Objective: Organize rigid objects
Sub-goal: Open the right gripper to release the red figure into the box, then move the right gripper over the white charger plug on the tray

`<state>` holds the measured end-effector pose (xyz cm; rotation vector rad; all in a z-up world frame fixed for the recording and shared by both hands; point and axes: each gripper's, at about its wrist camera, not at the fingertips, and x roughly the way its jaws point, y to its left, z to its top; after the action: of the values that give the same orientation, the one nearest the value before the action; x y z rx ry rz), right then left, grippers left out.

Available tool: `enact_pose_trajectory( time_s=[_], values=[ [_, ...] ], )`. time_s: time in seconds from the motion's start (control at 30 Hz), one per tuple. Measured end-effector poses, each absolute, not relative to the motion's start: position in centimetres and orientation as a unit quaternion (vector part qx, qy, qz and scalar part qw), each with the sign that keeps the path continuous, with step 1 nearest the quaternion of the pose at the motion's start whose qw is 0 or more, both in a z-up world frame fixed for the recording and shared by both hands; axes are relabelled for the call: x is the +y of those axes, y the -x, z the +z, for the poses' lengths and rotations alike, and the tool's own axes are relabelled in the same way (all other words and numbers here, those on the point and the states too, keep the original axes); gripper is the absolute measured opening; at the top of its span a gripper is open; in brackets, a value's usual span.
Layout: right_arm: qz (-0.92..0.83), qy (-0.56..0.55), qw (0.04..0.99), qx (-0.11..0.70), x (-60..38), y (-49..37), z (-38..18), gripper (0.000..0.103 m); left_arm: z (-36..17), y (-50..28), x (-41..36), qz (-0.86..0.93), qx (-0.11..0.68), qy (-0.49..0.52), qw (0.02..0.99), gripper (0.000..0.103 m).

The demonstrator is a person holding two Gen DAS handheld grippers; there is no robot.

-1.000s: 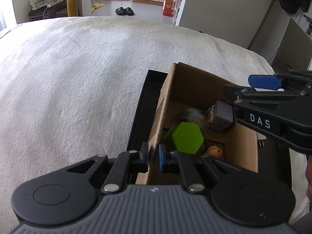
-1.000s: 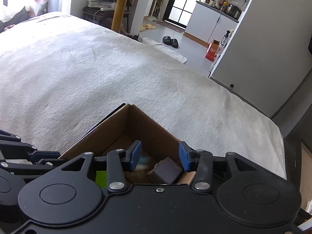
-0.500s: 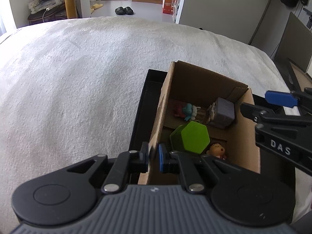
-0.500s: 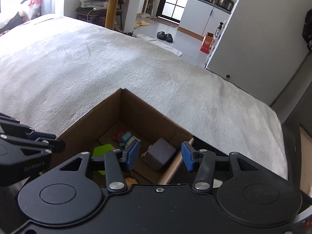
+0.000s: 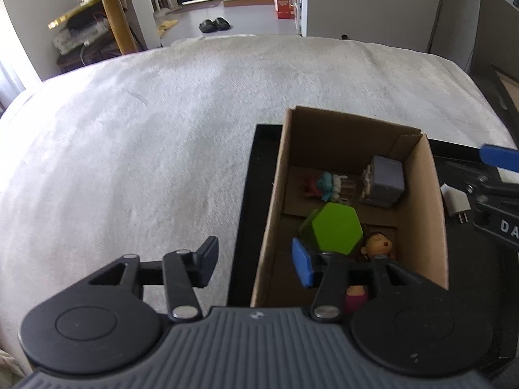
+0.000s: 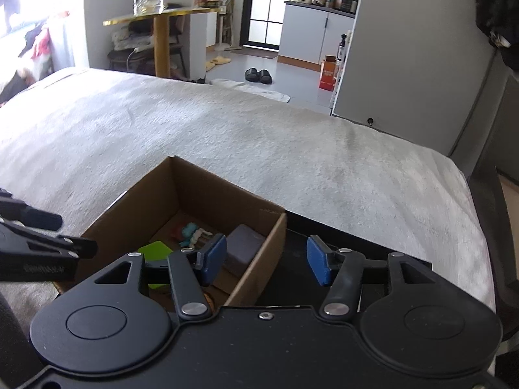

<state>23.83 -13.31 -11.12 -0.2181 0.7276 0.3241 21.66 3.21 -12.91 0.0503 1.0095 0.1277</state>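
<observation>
An open cardboard box (image 5: pixel 431 194) stands on a black tray (image 5: pixel 246 214) on the white bedspread. Inside lie a green hexagon block (image 5: pixel 335 228), a grey-purple cube (image 5: pixel 386 180), a small teal and red figure (image 5: pixel 326 184) and a doll with a round face (image 5: pixel 376 246). My left gripper (image 5: pixel 256 262) is open and empty, its fingers either side of the box's left wall. My right gripper (image 6: pixel 266 259) is open and empty, astride the box's right wall (image 6: pixel 259 259). The cube (image 6: pixel 243 248) and green block (image 6: pixel 155 249) also show there.
A white plug adapter (image 5: pixel 455 202) lies on the tray right of the box. The white bedspread (image 5: pixel 129 162) spreads wide to the left and beyond. A gold-topped side table (image 6: pixel 162 22) and slippers (image 6: pixel 258 75) are on the floor past the bed.
My left gripper, earlier shut on the box's left wall, has opened. My right gripper has pulled back to the right and opened wider, and both have risen a little.
</observation>
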Motion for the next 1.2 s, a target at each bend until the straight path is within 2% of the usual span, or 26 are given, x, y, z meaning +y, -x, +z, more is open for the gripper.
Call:
enact_pose_trajectory(
  time_s=[0.17,0.43,1.2],
  values=[
    [0.153,0.085,0.919,0.354,-15.3,-24.0,-11.6,0.055,-12.3,-22.2,2.0,0.076,0.475,-0.05,0.875,0.058],
    [0.151,0.046,0.921,0.356,-18.4,-24.3,-12.3,0.056,-12.2,-23.3,-0.3,0.095,0.463,-0.086,0.877,0.062],
    [0.115,-0.02,0.914,0.388,-23.9,-26.0,-17.4,0.056,-13.0,-26.1,-6.3,0.109,0.465,-0.133,0.868,0.065]
  ],
)
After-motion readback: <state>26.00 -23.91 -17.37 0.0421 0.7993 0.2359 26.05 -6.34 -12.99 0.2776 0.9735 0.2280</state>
